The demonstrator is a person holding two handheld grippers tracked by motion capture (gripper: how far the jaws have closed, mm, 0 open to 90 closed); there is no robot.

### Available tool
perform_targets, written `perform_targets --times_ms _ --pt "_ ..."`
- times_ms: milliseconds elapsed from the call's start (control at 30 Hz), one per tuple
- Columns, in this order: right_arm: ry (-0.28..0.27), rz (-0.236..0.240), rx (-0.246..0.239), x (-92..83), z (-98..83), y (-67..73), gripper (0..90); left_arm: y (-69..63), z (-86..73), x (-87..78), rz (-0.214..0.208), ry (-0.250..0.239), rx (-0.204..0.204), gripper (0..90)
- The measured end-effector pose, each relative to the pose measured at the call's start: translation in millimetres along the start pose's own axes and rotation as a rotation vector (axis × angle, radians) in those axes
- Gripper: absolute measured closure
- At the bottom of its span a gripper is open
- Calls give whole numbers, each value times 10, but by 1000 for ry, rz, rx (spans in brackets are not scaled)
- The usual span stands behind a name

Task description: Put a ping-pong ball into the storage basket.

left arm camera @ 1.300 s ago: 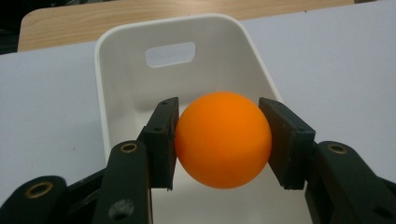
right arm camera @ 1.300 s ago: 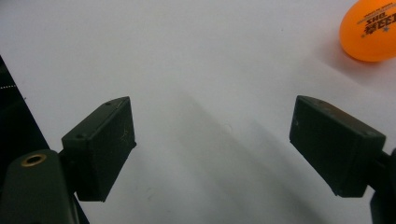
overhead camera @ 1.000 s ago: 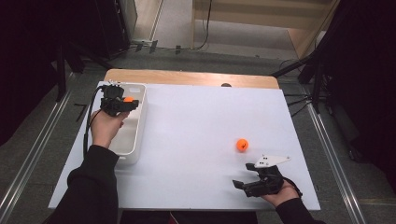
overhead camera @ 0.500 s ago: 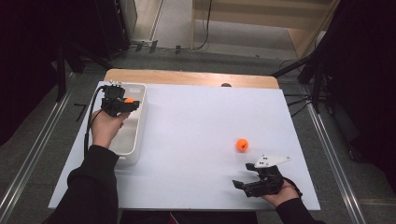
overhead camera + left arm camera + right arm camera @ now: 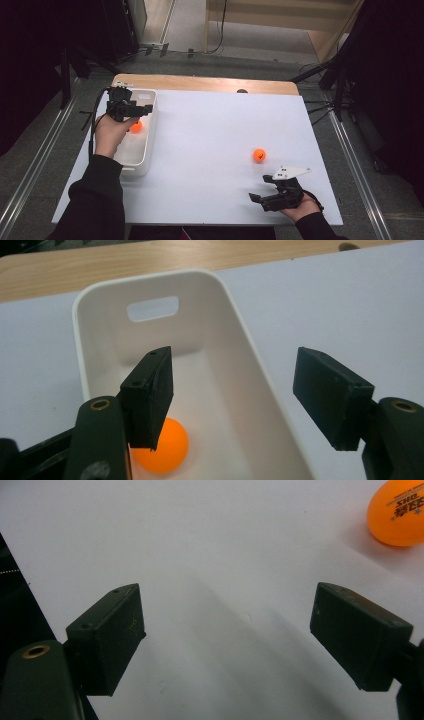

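My left gripper [image 5: 134, 108] hovers over the far end of a white bin [image 5: 145, 150] at the table's left. Its jaws have just been opening and stand apart with nothing between them. In the left gripper view, the gripper [image 5: 234, 396] looks down into the bin [image 5: 250, 365], where an orange ball [image 5: 167, 449] lies on the floor under the left jaw. The same ball [image 5: 136, 126] shows in the high view. A second orange ball [image 5: 258, 155] rests on the white table. My right gripper [image 5: 260, 188] sits open near the front right edge, short of that ball [image 5: 400, 512], its jaws [image 5: 227, 635] wide and bare.
The white tabletop [image 5: 210, 125] has a wooden strip along its far edge [image 5: 200, 84]. A small dark spot [image 5: 242, 91] marks the far side. Dark stands and cables stand on the floor around the table.
The orange ball that the left gripper held above the bin has dropped onto the bin's floor, and the left jaws have opened. The right hand has stayed still.
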State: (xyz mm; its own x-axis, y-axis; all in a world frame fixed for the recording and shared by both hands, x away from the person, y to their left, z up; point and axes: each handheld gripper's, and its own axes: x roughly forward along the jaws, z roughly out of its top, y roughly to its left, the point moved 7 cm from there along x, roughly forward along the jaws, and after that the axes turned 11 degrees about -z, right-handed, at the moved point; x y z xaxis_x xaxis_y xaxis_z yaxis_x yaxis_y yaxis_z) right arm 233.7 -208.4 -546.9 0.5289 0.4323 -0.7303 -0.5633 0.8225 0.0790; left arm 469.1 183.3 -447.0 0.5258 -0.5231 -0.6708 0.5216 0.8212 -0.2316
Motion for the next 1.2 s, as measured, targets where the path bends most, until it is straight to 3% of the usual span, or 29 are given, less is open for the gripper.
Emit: perform_targets --times_ms 200,600,700,767,1200 --pt "0 1 0 -1 0 1 128 -114 65 -80 -34 -3 45 330" --pt "-1 2 0 -2 2 5 128 -393 136 -135 -153 -1 77 305" --pt "0 1 -5 -2 -4 0 128 -404 146 -133 -152 -8 84 305" --pt "-3 1 1 -9 -1 -1 128 -435 146 -127 -174 -13 75 305" --pt "-3 3 -5 -6 5 2 128 -679 125 -50 -278 11 136 288"
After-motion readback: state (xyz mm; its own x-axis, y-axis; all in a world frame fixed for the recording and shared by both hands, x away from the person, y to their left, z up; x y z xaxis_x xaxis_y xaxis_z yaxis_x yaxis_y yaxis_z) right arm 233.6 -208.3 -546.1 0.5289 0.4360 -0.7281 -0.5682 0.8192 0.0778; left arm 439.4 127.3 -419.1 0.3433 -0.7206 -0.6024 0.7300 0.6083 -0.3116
